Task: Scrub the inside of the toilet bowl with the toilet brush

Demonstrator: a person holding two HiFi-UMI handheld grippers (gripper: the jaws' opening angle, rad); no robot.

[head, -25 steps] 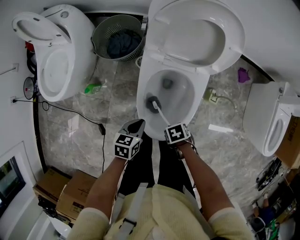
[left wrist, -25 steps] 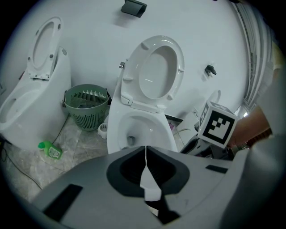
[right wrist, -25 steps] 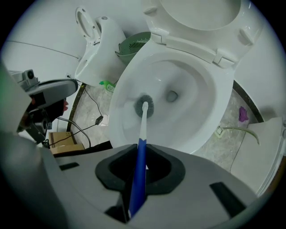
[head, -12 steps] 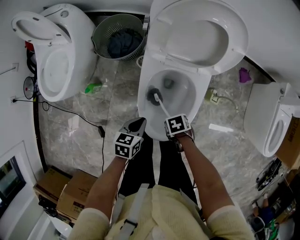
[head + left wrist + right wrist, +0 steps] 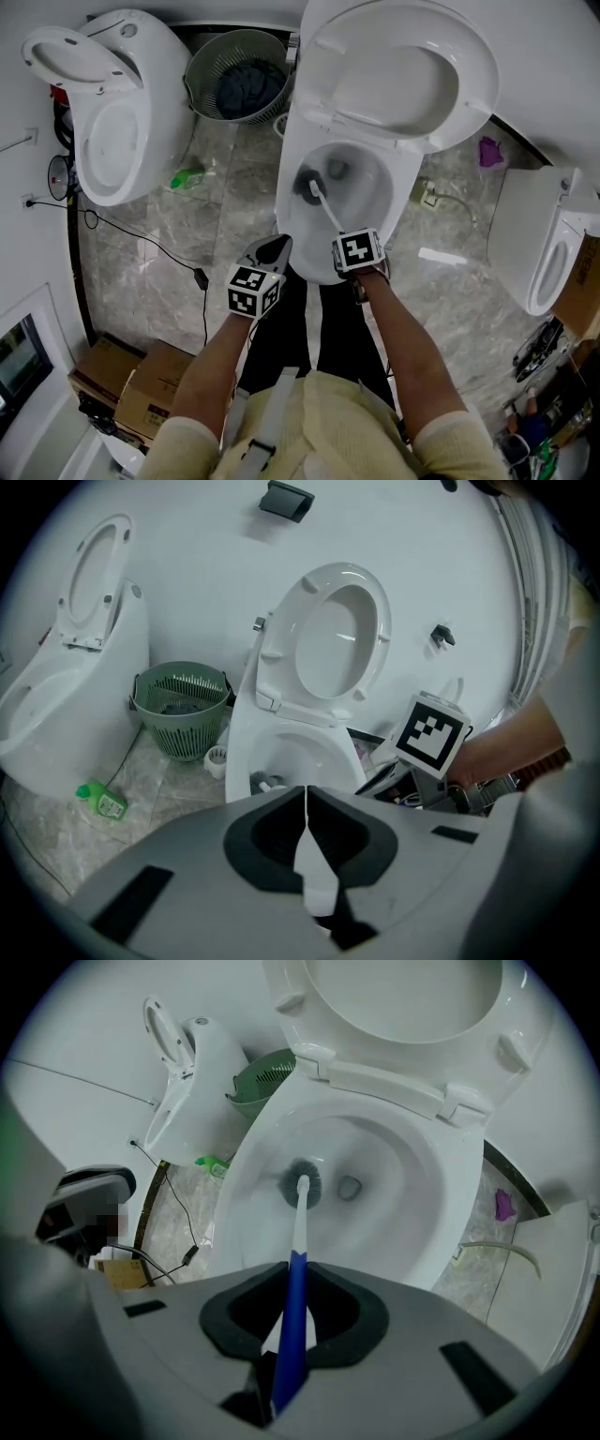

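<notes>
The marble floor (image 5: pixel 141 281) carries the toilet (image 5: pixel 284 216), a basket (image 5: pixel 202 66), a green bottle (image 5: pixel 186 175) and cable (image 5: pixel 200 277).

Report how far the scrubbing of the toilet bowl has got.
Done: the seat is up and the right tool is shut on the toilet brush. In hand: its bristles sit on the toilet bowl wall beside the drain hole. Left: no foam or marks show which walls are finished. The left tool is shut, empty.

Green basket (image 5: pixel 200 82) and green bottle (image 5: pixel 186 175) on marble floor (image 5: pixel 131 281).
</notes>
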